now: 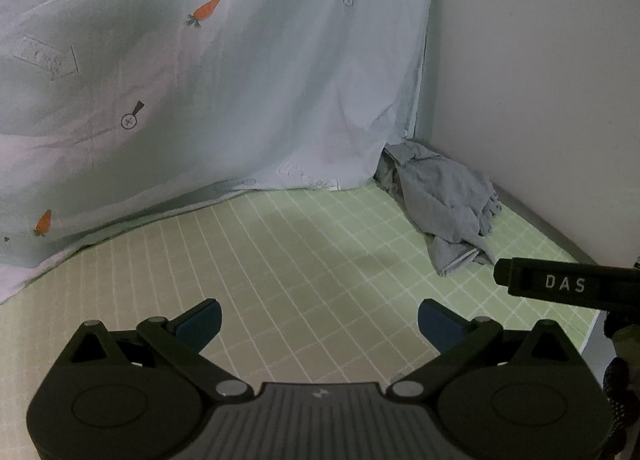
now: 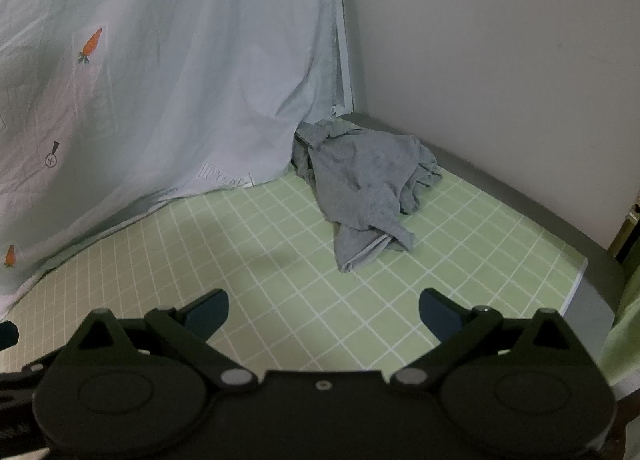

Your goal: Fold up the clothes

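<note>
green gridded surface (image 2: 280, 260) lies bare under my spread, empty fingers (image 2: 324, 314); crumpled grey cotton garment (image 2: 360, 187) ahead-right could snag the hanging carrot-print sheet (image 2: 160, 79).

Crumpled grey garment (image 2: 362, 183) on green gridded table (image 2: 280, 260)

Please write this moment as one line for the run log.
left tool: open, empty | right tool: open, empty | grey garment: crumpled in corner, untouched | checked mat
</note>
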Motion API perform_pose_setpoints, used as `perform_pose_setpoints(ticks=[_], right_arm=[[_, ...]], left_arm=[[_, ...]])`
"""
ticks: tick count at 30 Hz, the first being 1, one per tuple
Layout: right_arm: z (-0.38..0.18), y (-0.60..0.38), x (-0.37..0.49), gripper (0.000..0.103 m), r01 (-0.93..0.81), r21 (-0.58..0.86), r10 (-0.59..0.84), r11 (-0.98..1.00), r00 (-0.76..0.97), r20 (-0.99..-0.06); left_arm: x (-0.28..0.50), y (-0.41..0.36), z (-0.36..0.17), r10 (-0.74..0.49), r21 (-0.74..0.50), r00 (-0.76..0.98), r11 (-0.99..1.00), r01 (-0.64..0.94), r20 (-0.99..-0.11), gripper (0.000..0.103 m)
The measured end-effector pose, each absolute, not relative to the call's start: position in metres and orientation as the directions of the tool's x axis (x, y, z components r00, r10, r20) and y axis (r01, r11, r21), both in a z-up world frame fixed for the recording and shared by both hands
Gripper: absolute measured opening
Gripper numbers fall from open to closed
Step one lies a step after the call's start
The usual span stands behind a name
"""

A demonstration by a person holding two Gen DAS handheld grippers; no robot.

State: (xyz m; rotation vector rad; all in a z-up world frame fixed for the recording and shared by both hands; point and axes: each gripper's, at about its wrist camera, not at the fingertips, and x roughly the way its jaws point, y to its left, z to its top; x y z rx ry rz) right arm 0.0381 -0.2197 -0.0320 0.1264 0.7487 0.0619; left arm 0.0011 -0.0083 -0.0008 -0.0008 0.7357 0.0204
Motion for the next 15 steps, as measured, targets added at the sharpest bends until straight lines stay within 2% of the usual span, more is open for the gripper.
perform_pose_setpoints(ticks=[15], right_arm=[[-0.039,-0.230,0.063,0.103,0.020,0.151,0.091,0.988,0.719,-0.689]], left_arm=[[0.030,-0.026,-0.016,-0.005,0.007,0.697,1.000,0.016,-0.717,0.103]])
